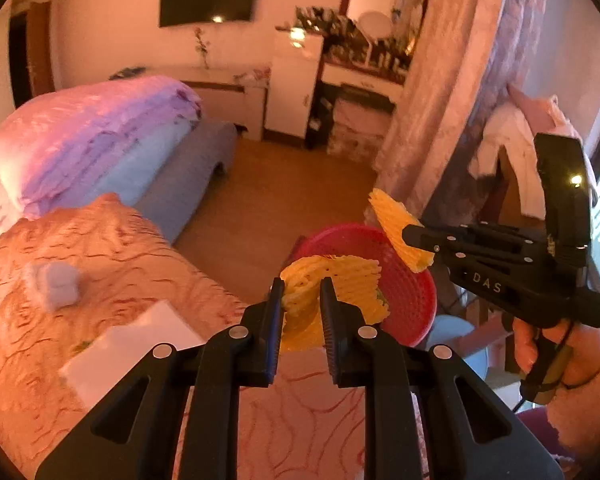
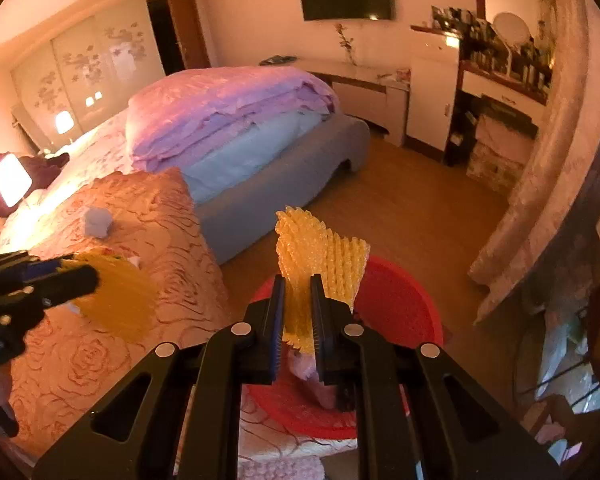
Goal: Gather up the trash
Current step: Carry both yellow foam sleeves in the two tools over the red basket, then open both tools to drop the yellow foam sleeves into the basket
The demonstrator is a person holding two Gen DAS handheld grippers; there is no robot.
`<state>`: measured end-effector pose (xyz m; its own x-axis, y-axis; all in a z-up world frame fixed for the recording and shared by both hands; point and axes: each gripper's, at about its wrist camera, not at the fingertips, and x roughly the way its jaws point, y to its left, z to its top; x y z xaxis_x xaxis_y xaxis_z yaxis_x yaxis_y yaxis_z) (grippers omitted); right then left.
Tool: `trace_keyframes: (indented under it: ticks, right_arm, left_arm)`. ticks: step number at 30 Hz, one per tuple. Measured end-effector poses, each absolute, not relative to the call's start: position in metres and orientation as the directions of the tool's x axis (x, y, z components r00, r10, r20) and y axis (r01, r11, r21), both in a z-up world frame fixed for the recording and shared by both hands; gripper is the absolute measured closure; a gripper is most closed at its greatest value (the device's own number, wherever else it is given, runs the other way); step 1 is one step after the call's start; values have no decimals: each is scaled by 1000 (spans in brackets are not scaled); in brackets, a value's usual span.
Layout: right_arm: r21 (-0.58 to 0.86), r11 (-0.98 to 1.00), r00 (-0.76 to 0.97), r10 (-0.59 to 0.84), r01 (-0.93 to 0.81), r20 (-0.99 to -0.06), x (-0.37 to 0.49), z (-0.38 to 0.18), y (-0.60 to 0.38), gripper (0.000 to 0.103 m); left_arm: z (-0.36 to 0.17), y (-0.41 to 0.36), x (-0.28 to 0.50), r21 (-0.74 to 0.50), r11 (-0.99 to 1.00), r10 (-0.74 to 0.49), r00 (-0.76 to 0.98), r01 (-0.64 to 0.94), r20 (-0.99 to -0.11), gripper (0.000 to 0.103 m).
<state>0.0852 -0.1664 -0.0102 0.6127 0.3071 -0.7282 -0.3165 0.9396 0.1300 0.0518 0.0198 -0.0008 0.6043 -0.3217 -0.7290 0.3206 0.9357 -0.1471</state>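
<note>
Trash here is yellow foam netting, the soft mesh sleeve kind with a diamond lattice and ragged edges. One crumpled piece [image 1: 332, 288] sits pinched between the ribbed black pads of the left hand-held gripper [image 1: 302, 292], its jaws closed most of the way onto the netting, which bulges out above and to the right of the fingers. A second piece [image 2: 320, 260] stands upright in the right hand-held gripper [image 2: 298, 304], clamped between its narrow-set jaws, with the lattice fanning above the fingertips.

Both pieces hang over or just beside a round red plastic basket [image 1: 412, 300] with finely perforated walls, which stands on the wooden floor at the corner of the bed [image 2: 120, 340]. In the right wrist view the basket [image 2: 404, 312] lies directly below the held netting, and something pale pink lies inside it, too blurred to name.

The bed wears an orange-pink quilted cover with a raised rose pattern. On it rest a small crumpled white wad [image 1: 56, 284] and a flat white sheet of paper [image 1: 128, 344], well apart from the basket. Folded pink, lilac and blue quilts [image 2: 228, 120] are stacked farther along the bed.
</note>
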Motion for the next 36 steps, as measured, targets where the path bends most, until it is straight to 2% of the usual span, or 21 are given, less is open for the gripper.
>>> trace_keyframes:
  ticks: [13, 16, 18, 22, 26, 28, 36]
  right_arm:
    - [179, 957, 541, 278, -230, -794, 101, -52, -198, 89]
    - [189, 957, 525, 278, -219, -804, 103, -59, -202, 88]
    - [196, 956, 510, 282, -216, -812, 105, -63, -204, 81]
    - [203, 957, 497, 283, -209, -820, 109, -69, -206, 79]
    - [201, 959, 500, 277, -201, -821, 109, -68, -206, 64]
    - [206, 959, 503, 278, -196, -818, 109, -66, -206, 63]
    - [197, 959, 517, 277, -204, -810, 108, -59, -203, 62]
  left_arm:
    - [-60, -40, 94, -188, 901, -363, 439, 392, -822, 85]
    - [-68, -42, 97, -206, 901, -367, 417, 382, -832, 78]
    - [-73, -41, 101, -218, 902, -369, 402, 373, -838, 73]
    - [-77, -39, 103, -221, 908, -360, 395, 356, -845, 57]
    - [-73, -33, 102, -216, 915, -352, 416, 340, -839, 41]
    - [-69, -27, 99, -220, 919, -352, 431, 326, -831, 37]
    - [-56, -12, 90, -214, 931, -338, 474, 297, -813, 37]
